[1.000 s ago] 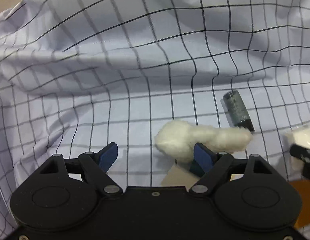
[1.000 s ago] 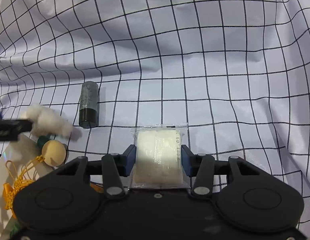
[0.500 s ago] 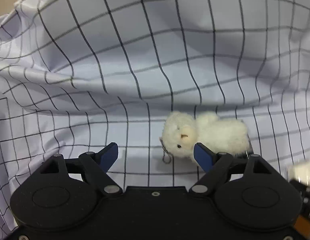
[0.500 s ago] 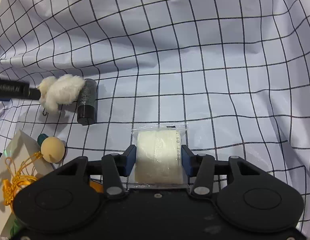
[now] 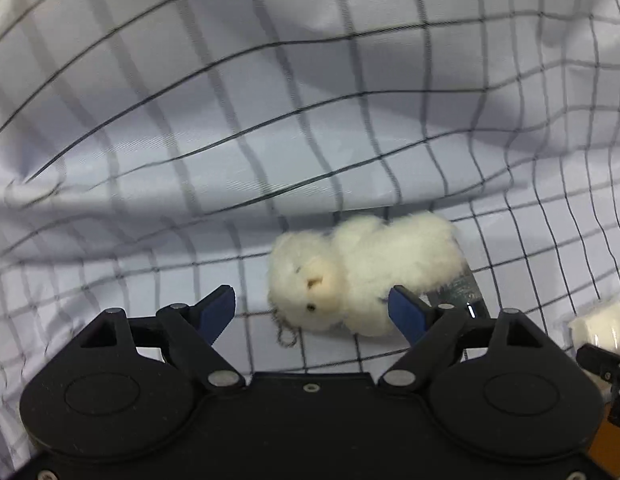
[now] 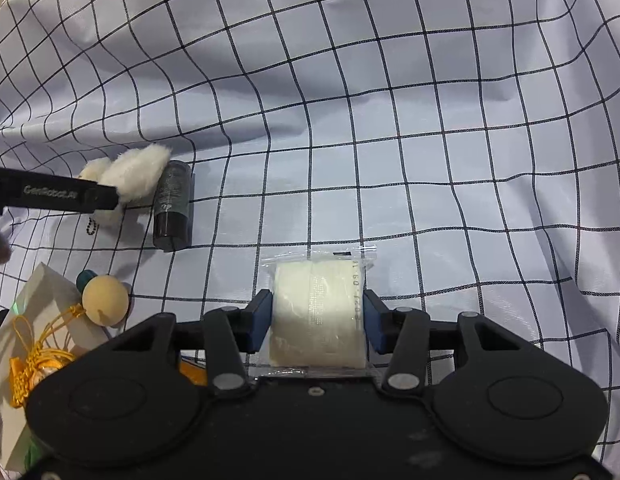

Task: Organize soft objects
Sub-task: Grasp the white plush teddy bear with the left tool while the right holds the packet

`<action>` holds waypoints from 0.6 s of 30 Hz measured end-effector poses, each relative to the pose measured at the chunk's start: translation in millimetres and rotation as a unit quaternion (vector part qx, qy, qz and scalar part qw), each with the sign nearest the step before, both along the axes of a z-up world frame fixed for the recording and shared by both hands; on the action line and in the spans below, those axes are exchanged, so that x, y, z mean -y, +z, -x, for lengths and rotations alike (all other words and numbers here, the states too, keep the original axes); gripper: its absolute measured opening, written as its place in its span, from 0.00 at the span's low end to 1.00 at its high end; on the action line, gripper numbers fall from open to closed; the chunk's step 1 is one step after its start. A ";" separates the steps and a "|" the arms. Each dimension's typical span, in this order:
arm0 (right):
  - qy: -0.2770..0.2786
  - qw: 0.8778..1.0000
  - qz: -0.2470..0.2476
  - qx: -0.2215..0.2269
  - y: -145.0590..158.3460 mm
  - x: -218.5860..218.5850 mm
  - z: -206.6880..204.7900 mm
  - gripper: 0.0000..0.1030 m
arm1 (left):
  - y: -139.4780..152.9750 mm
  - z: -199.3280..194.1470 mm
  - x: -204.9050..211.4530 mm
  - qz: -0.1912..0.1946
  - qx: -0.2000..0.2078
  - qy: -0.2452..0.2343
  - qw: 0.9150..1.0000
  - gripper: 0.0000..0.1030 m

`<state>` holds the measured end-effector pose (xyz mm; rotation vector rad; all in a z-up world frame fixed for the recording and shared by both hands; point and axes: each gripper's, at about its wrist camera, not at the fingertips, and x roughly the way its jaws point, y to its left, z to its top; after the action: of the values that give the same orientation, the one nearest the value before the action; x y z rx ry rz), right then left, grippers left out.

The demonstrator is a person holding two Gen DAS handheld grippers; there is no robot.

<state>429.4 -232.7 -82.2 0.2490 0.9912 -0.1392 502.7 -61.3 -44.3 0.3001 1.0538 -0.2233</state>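
Observation:
A fluffy white plush toy (image 5: 366,272) with a small bead chain lies on the checked cloth (image 5: 190,120). It rests just ahead of my left gripper (image 5: 312,300), close to the right finger and well apart from the left one. The jaws stand wide open and neither pad presses on it. In the right wrist view the plush toy (image 6: 130,176) sits beside a dark cylinder (image 6: 172,208), partly behind a left gripper finger (image 6: 50,194). My right gripper (image 6: 316,312) is shut on a white roll in a clear wrapper (image 6: 318,280), held above the cloth.
A white box (image 6: 38,312) with a yellow tassel and a wooden ball (image 6: 105,300) lies at the lower left of the right wrist view. The cloth (image 6: 430,120) rises in folds at the back. The dark cylinder (image 5: 460,290) touches the plush toy's far side.
The plush toy has gone from over the white box to the cloth beside the dark cylinder, with the left gripper following it. The right gripper keeps the roll and stays put.

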 end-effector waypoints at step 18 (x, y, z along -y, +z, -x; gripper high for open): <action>0.012 1.000 0.017 0.007 6.0 -5.3 4.2 0.46 | -23.4 -14.7 7.9 0.036 -0.001 -0.010 0.999 0.59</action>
<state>425.2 -227.5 -76.2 0.2066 0.9766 -0.1321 517.4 -69.2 -67.7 0.2463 1.0429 -0.2798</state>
